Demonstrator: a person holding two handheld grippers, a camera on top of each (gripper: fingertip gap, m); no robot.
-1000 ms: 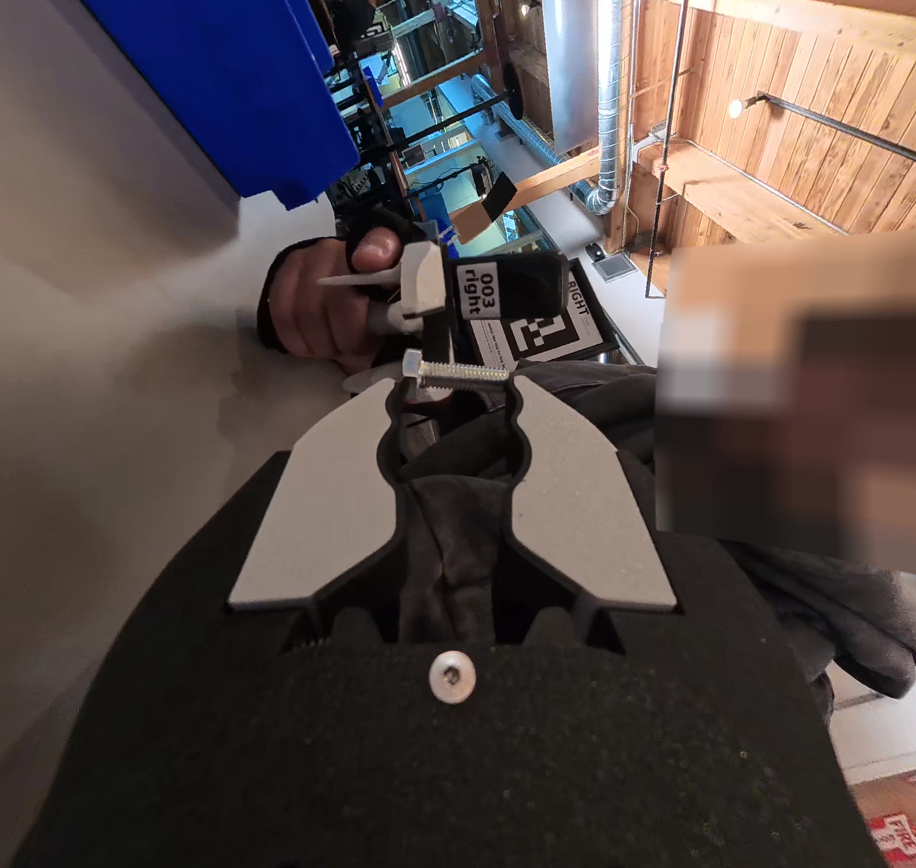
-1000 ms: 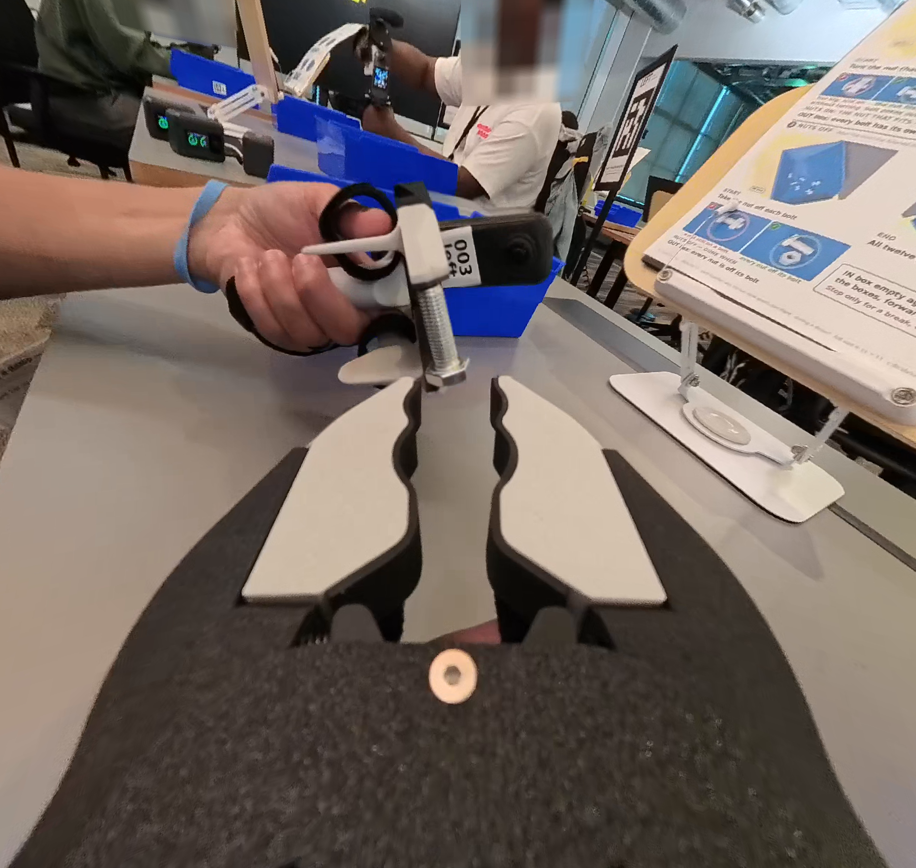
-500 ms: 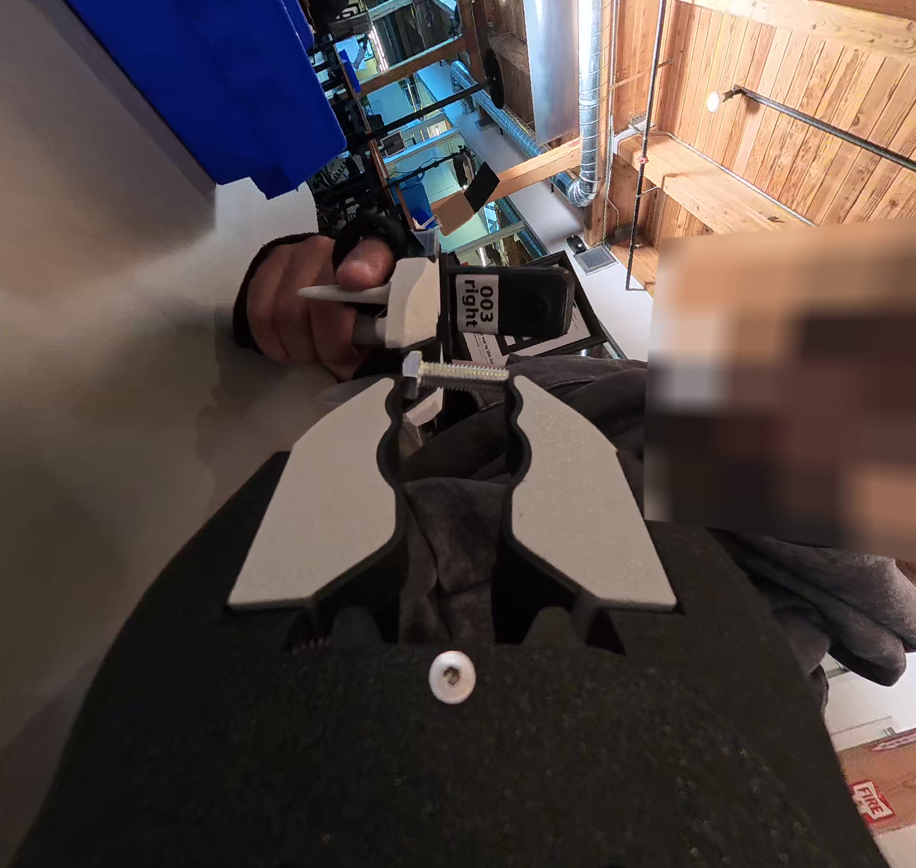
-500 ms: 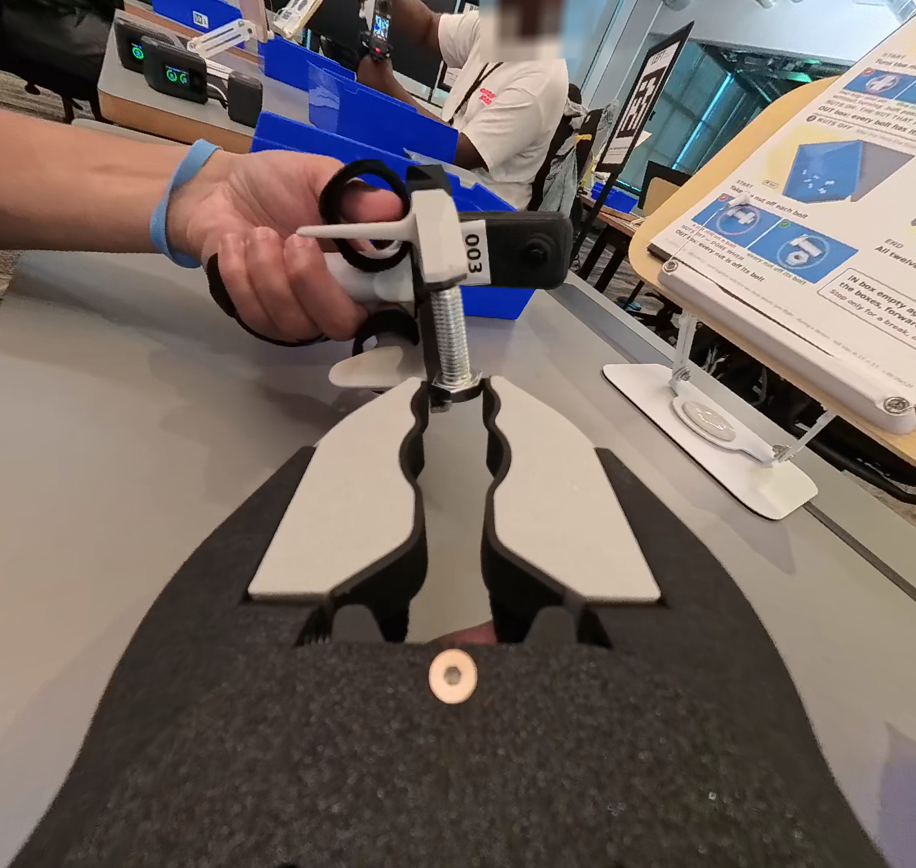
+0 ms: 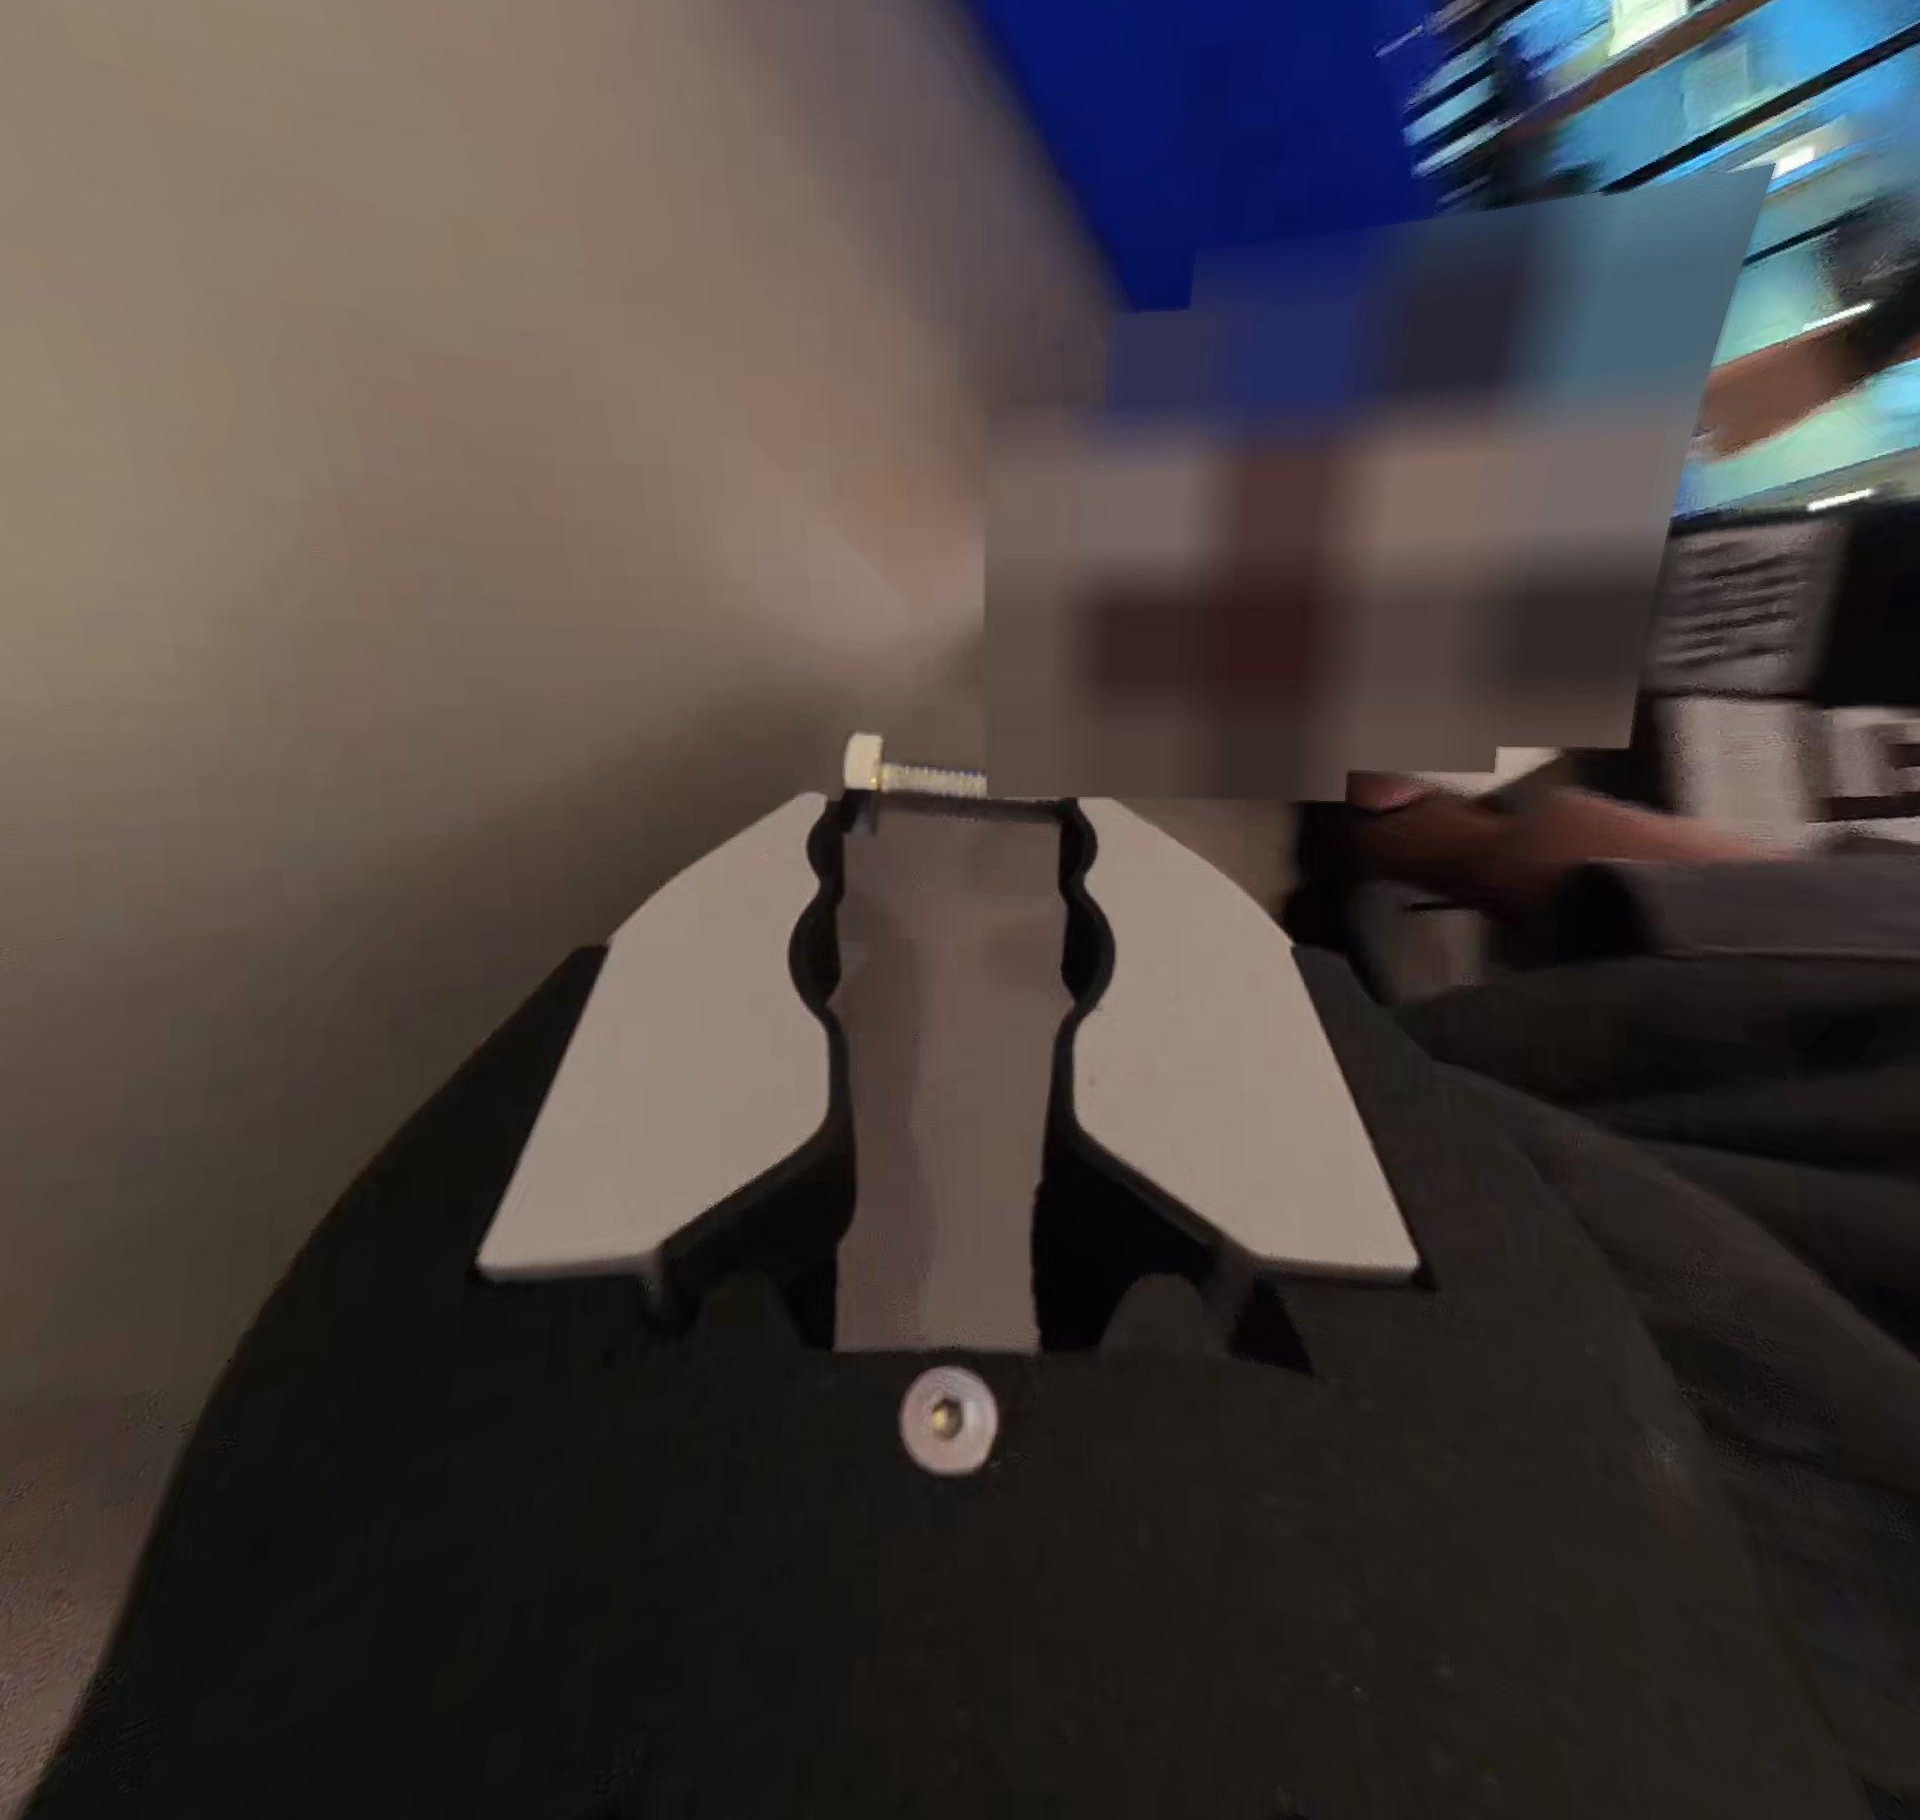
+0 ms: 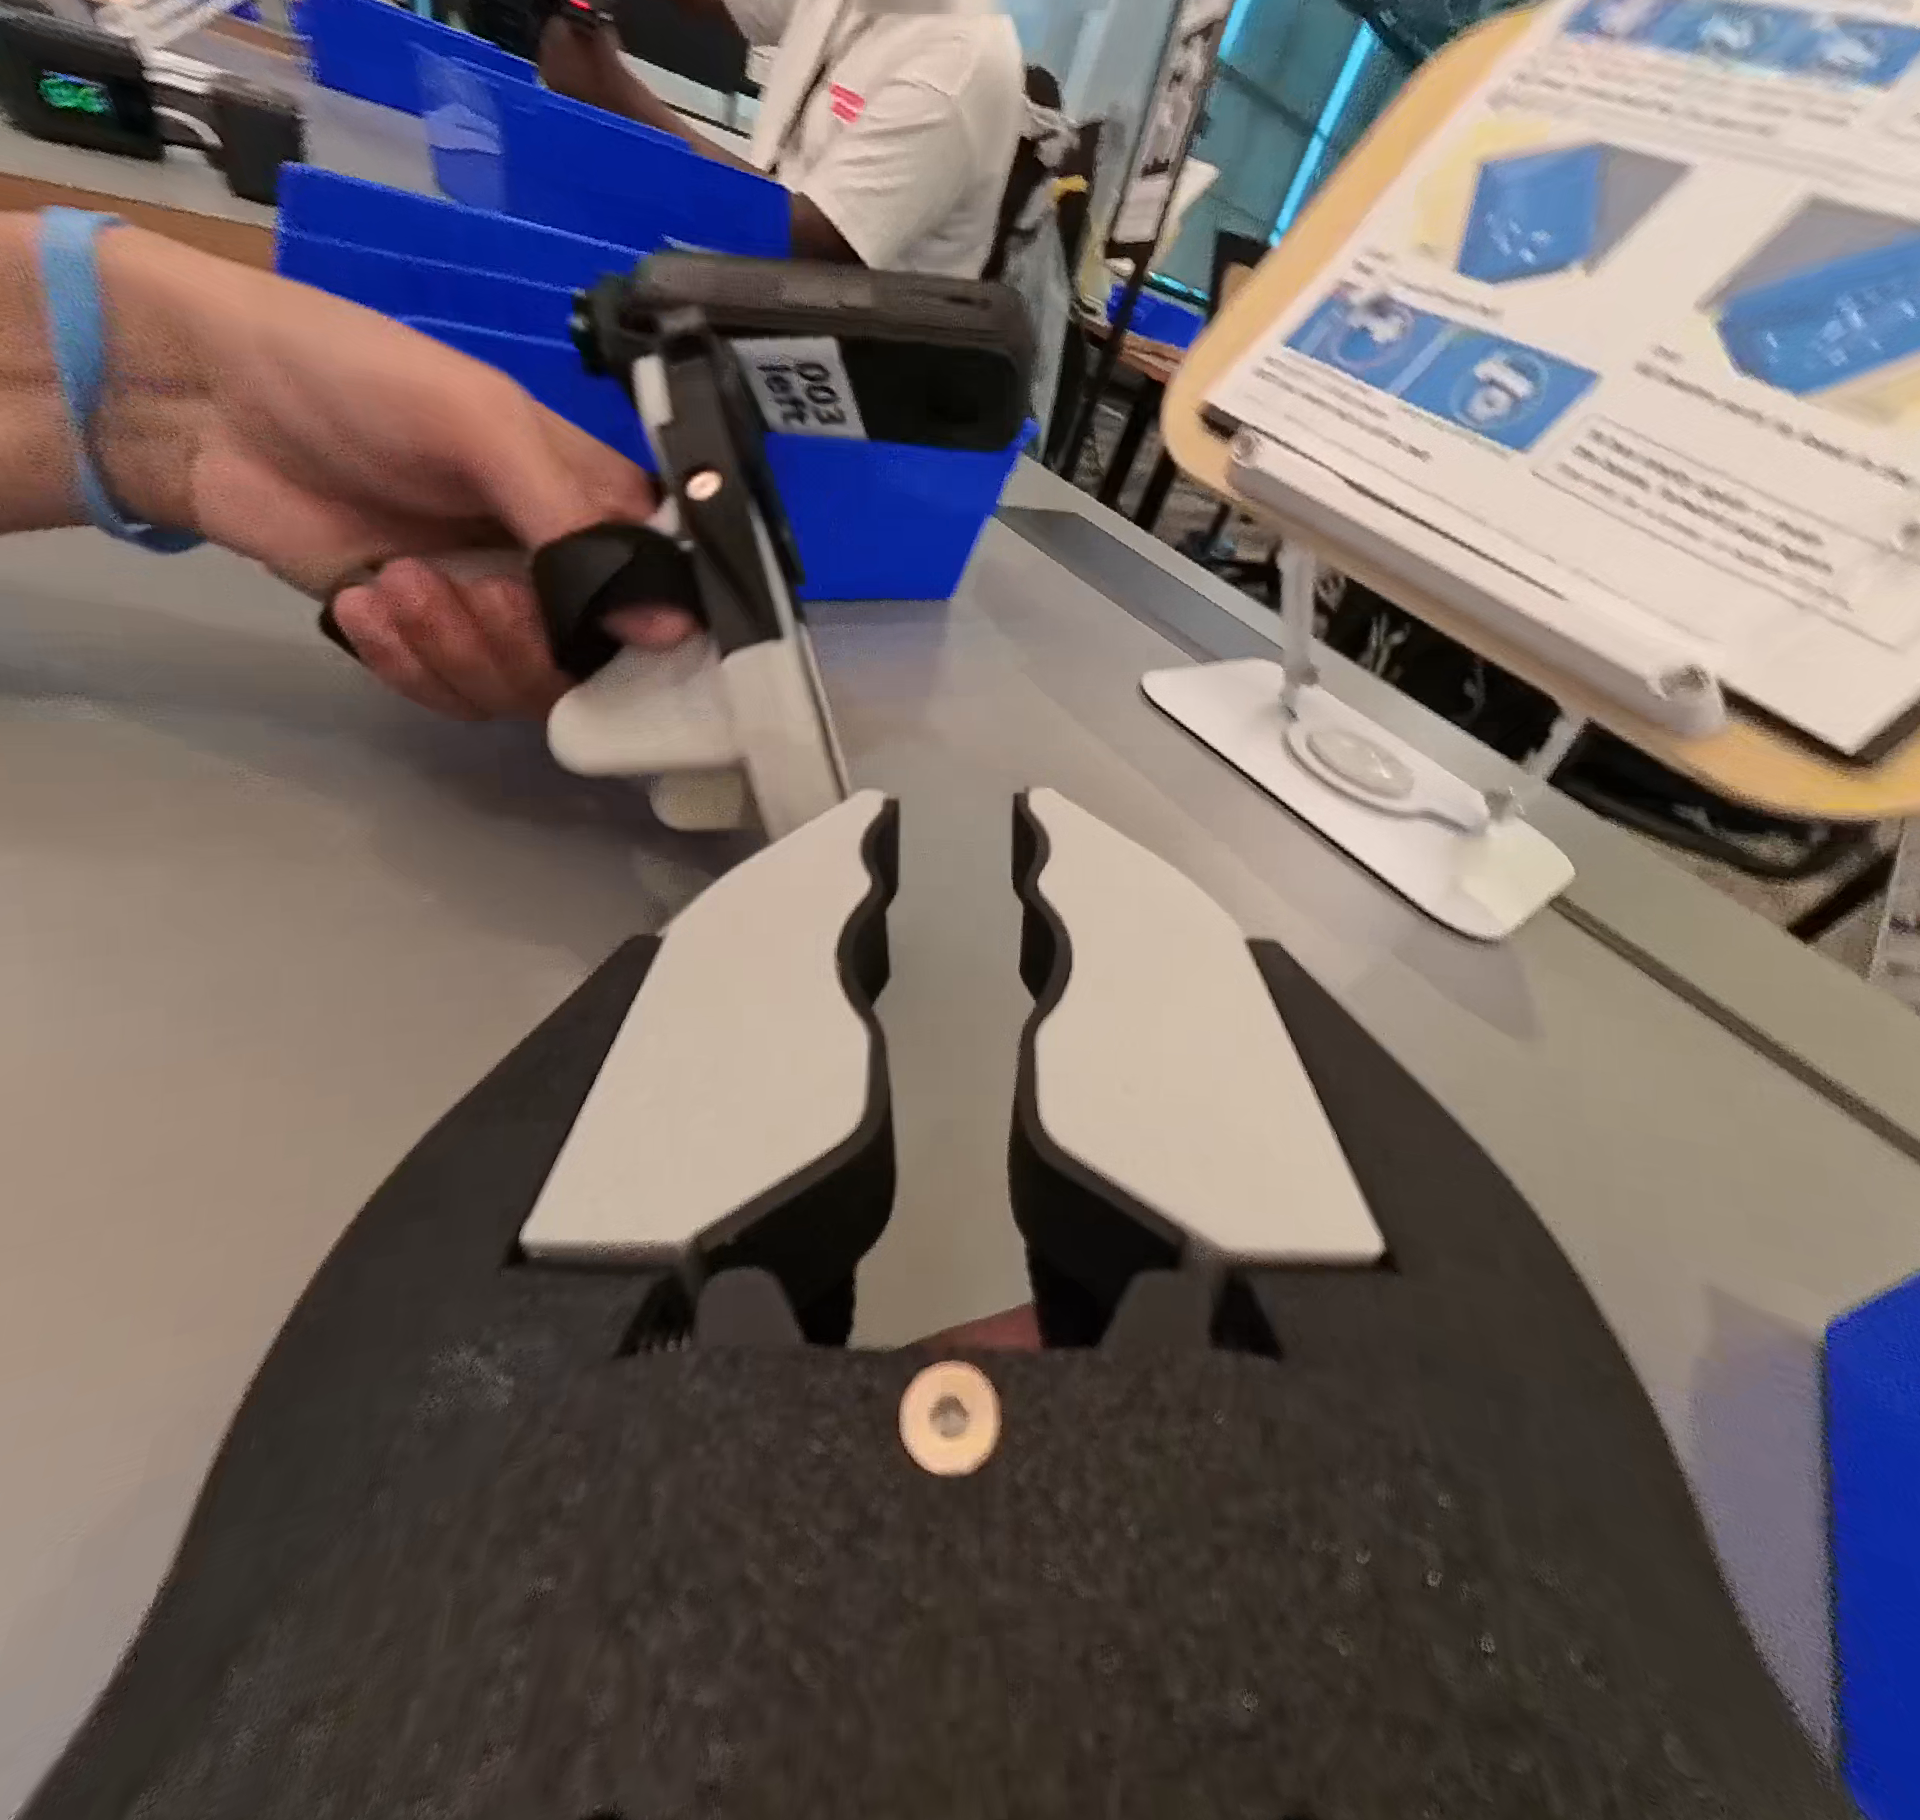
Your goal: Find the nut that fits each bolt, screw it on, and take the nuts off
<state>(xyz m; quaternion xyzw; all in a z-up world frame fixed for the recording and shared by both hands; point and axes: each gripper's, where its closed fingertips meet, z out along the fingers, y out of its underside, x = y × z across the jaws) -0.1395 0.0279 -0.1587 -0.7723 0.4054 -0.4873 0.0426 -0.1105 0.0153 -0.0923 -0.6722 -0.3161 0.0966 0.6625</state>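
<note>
My left gripper is shut on a small silver hex bolt. The bolt lies crosswise between the fingertips with its head on the left. The left wrist view is motion-blurred, and a mosaic patch covers the bolt's far end. My right gripper is open and empty, low over the grey table. In the right wrist view, the left gripper is held by a hand just left of the right fingertips, pointing down. The bolt is hidden in that view. No nut is visible.
Blue bins stand behind the left gripper, and one also shows in the left wrist view. An instruction board on a white stand is at the right. Another blue bin's corner is at the near right. A person in a white shirt sits behind.
The left gripper has swung quickly and turned downward, still holding the bolt. The right gripper's tips, which were around the bolt head, have come away from it.
</note>
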